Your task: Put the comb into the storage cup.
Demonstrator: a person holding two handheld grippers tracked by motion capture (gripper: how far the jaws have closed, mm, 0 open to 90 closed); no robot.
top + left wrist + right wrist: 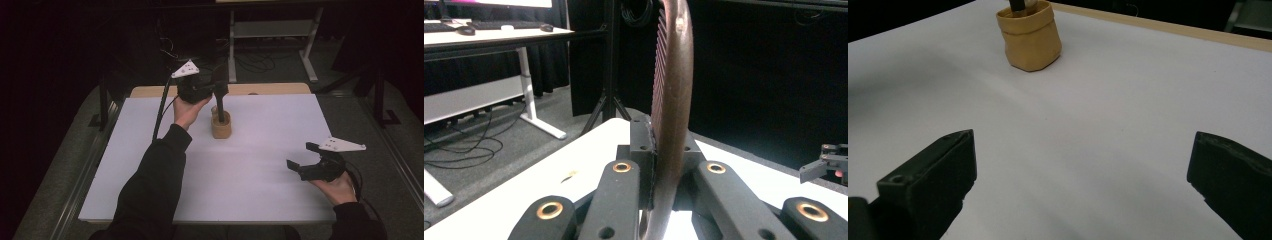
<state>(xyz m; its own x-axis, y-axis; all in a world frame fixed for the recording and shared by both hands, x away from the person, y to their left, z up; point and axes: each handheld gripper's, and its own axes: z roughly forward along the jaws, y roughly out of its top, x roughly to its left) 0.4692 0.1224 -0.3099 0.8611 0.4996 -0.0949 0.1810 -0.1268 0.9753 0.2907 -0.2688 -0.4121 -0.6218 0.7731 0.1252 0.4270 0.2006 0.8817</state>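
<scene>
Nearest the high camera, the person's right hand rests by the table's near right corner, its right gripper point(302, 156) spread wide with nothing between the jaws; in the right gripper view the two black fingers point(933, 170) stand well apart over bare white surface. Toward the far edge, a little left of centre, stands a small tan pouch point(221, 126), upright with a rolled rim, also seen at the top of the right gripper view point(1031, 40).

Over it the left gripper point(219, 102) points down, clamped on a dark brown comb point(670, 115). The left gripper view shows the comb's curved spine and row of fine teeth pinched edge-on between the jaws. The comb's lower end appears to be already inside the pouch mouth; how deep it sits cannot be told.

The step in hand looks like setting the comb into the pouch. To do it well, lower it straight down without leaning on the rim, since the pouch looks soft and light and could tip or slide. Let go only once the comb rests on the bottom or against the wall. The idle right gripper could steady the pouch if it starts to shift.
</scene>
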